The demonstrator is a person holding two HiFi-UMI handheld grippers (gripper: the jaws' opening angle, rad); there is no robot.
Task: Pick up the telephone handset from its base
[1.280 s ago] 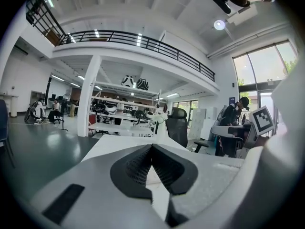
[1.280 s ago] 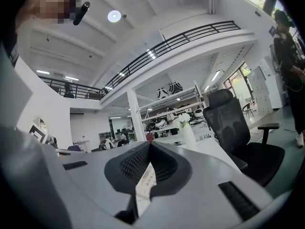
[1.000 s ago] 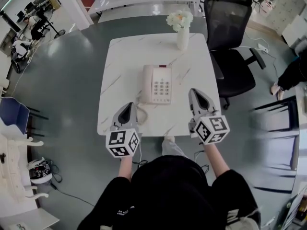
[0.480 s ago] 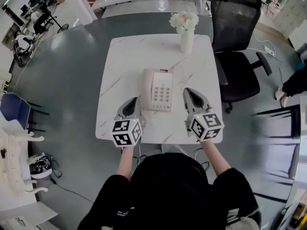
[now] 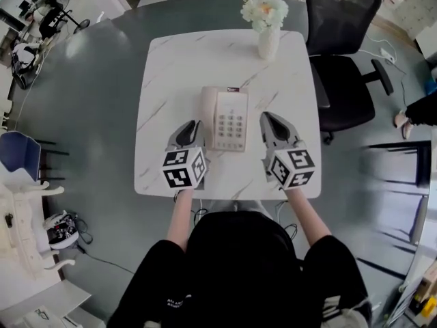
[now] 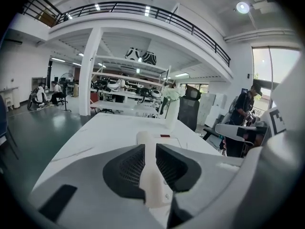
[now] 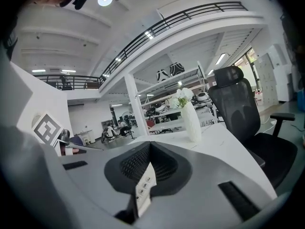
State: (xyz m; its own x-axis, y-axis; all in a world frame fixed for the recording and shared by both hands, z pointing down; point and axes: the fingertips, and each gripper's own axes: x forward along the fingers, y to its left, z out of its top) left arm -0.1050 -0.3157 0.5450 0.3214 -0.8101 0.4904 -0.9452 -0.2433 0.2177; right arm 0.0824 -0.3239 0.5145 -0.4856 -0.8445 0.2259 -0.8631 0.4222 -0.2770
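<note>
A beige telephone (image 5: pixel 231 120) sits mid-table, its handset (image 5: pixel 208 113) resting in the cradle along the phone's left side. My left gripper (image 5: pixel 194 126) hovers just left of the handset's near end. Its jaws have just been opening and stand a narrow gap apart. In the left gripper view (image 6: pixel 150 149) the handset (image 6: pixel 147 178) shows through that gap, ahead and below, with the pads not pressing on it. My right gripper (image 5: pixel 265 117) is to the right of the keypad with its tips together. The keypad (image 7: pixel 143 187) shows in a slit below the tips (image 7: pixel 149 147).
The white marble table (image 5: pixel 164 80) carries a white vase of flowers (image 5: pixel 266 36) at its far edge. A black office chair (image 5: pixel 345 53) stands at the table's right far corner. A person (image 5: pixel 416 111) is at the far right.
Both grippers have moved forward over the table and now flank the phone's near half. The phone has not moved.
</note>
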